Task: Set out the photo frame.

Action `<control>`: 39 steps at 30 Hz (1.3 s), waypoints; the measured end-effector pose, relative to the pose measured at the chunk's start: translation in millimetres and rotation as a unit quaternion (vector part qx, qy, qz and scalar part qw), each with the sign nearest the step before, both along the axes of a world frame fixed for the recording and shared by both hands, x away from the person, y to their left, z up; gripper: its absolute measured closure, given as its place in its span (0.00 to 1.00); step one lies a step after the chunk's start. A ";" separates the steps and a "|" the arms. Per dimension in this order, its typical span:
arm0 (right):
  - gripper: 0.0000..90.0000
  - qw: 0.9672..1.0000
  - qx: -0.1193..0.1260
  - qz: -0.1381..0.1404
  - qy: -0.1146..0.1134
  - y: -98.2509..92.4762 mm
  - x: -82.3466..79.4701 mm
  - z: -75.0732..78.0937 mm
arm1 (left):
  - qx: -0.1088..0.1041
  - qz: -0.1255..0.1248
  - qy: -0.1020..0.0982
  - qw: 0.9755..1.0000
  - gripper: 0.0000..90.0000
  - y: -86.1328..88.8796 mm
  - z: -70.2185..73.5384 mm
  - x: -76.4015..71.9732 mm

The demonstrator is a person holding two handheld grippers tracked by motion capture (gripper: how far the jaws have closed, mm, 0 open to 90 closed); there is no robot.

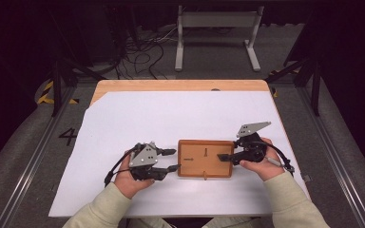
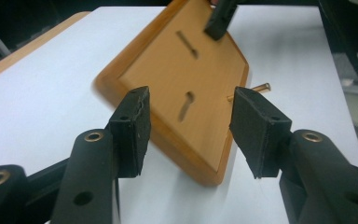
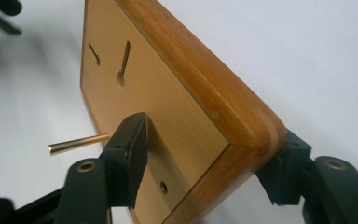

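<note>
Wooden frame (image 1: 205, 158) on white-covered bench (image 1: 171, 118), no readable writing. Right tool (image 1: 226, 157) clamped on frame's edge; left tool (image 1: 175, 159) parted, holding nothing, frame just beyond.

Between my tongs the wooden frame (image 1: 206, 158) shows a glossy, rounded, varnished rim around a paler, matt back panel with fine grain, and a shiny brass-coloured metal pin (image 3: 77, 143) sticks out of its edge beside my right gripper (image 3: 209, 158). My left gripper (image 2: 189, 128) has matt black plastic arms, brass-looking eyelets and rough, foam-like black pads. Under both lies a smooth, matt white paper sheet (image 1: 138, 118) over a wooden table (image 1: 171, 85).
</note>
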State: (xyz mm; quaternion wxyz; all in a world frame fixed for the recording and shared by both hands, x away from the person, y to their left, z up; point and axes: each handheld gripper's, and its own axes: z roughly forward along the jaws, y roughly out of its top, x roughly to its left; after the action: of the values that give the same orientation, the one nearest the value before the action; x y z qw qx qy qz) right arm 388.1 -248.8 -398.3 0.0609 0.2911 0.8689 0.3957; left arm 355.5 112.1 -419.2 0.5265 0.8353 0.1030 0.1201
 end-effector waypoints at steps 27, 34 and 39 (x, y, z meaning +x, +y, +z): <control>0.66 0.989 -0.068 0.067 -0.116 1.4 -74.9 9.9 | -0.019 0.066 0.048 0.996 0.52 35.0 -12.8 12.8; 0.64 0.985 -0.100 0.098 -0.102 10.6 -86.1 -0.5 | -0.021 0.070 0.052 0.996 0.52 36.1 -13.7 13.5; 0.62 0.984 -0.107 0.096 -0.108 11.9 -89.3 -1.2 | -0.020 0.071 0.051 0.996 0.52 35.7 -13.7 13.2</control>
State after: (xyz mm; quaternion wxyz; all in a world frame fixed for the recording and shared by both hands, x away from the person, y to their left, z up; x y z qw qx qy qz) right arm 298.8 -236.9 -399.5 0.1469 0.1540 0.9183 0.3338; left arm 368.7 147.8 -433.0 0.5276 0.8201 0.1908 0.1123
